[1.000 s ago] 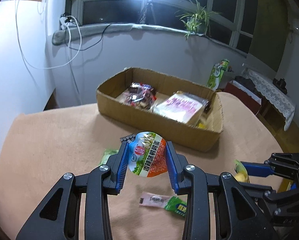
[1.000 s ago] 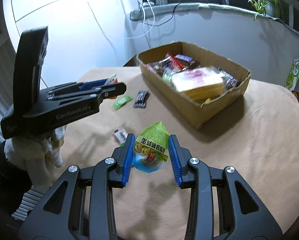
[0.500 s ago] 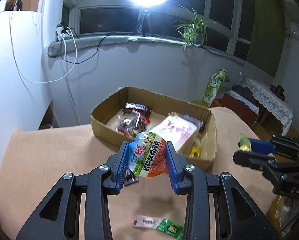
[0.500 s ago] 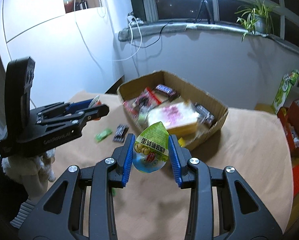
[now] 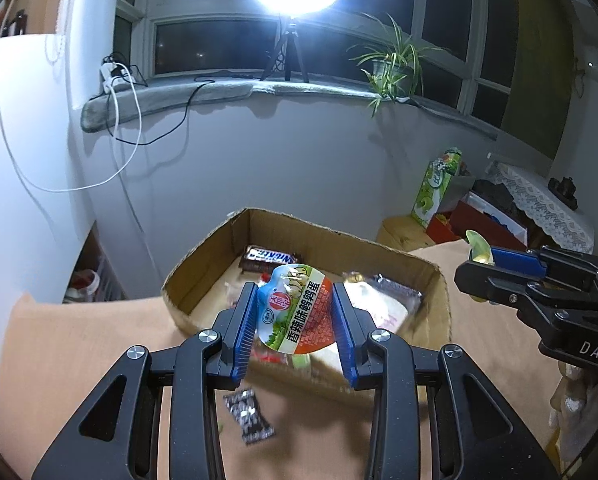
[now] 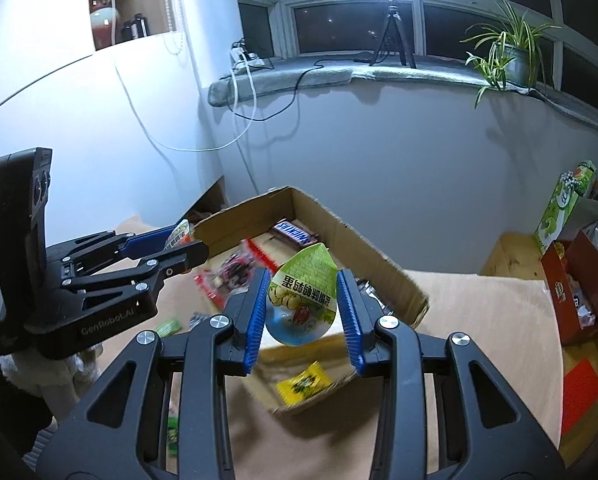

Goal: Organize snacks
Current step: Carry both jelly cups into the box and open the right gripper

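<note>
Left claw (image 5: 295, 320) is level, its blue pads (image 5: 246, 330) pressed on both sides of a packet (image 5: 297, 314) held upright between them. Right claw (image 6: 302, 306) sits just beside it, level too, pads (image 6: 349, 320) clamped on a second packet (image 6: 303, 300)

Raised from low over the desk (image 5: 79, 344) and carried forward within a second, left hand-held gripper (image 5: 295, 316) and right hand-held gripper (image 6: 302, 306) now poised with their egg packets above the cardboard box (image 5: 203, 268).
</note>
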`<move>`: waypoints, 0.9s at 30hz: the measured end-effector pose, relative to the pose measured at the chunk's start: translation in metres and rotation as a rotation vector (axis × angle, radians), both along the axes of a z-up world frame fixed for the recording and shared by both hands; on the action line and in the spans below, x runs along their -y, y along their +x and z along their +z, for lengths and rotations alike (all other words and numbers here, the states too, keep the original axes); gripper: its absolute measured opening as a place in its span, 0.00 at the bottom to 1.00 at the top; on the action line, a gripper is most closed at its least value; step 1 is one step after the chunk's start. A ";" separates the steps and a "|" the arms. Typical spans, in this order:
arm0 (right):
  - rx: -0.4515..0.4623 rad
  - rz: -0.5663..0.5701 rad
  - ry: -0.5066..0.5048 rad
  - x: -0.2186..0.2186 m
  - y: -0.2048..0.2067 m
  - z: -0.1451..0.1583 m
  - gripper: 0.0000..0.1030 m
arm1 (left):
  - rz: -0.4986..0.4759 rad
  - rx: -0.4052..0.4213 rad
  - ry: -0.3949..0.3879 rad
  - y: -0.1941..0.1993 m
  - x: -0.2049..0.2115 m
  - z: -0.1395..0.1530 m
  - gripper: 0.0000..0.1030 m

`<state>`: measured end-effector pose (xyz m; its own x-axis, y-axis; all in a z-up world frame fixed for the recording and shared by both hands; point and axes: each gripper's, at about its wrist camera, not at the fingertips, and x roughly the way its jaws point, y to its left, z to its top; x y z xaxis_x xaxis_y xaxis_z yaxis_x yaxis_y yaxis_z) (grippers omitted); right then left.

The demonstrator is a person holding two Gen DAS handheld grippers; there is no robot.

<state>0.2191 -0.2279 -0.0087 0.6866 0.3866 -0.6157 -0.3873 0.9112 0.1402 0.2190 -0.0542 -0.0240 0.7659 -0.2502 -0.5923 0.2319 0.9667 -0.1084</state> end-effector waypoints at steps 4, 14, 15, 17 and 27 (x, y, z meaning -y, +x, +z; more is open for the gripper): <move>-0.011 -0.011 -0.007 0.003 0.017 -0.005 0.35 | -0.002 -0.012 0.009 0.015 0.006 -0.005 0.33; -0.061 -0.030 -0.005 0.008 0.056 -0.023 0.35 | 0.010 -0.046 0.017 0.046 0.012 -0.017 0.33; -0.066 -0.030 -0.006 0.008 0.058 -0.025 0.35 | 0.012 -0.050 0.017 0.049 0.012 -0.019 0.33; -0.076 -0.028 -0.006 0.008 0.065 -0.029 0.35 | 0.012 -0.061 0.017 0.053 0.012 -0.022 0.33; -0.116 -0.029 -0.008 0.004 0.082 -0.046 0.36 | 0.012 -0.088 0.021 0.067 0.013 -0.032 0.33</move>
<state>0.3011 -0.2317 -0.0542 0.6217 0.3625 -0.6944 -0.3423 0.9231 0.1754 0.2861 -0.0674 -0.0558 0.7136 -0.2280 -0.6624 0.2109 0.9716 -0.1073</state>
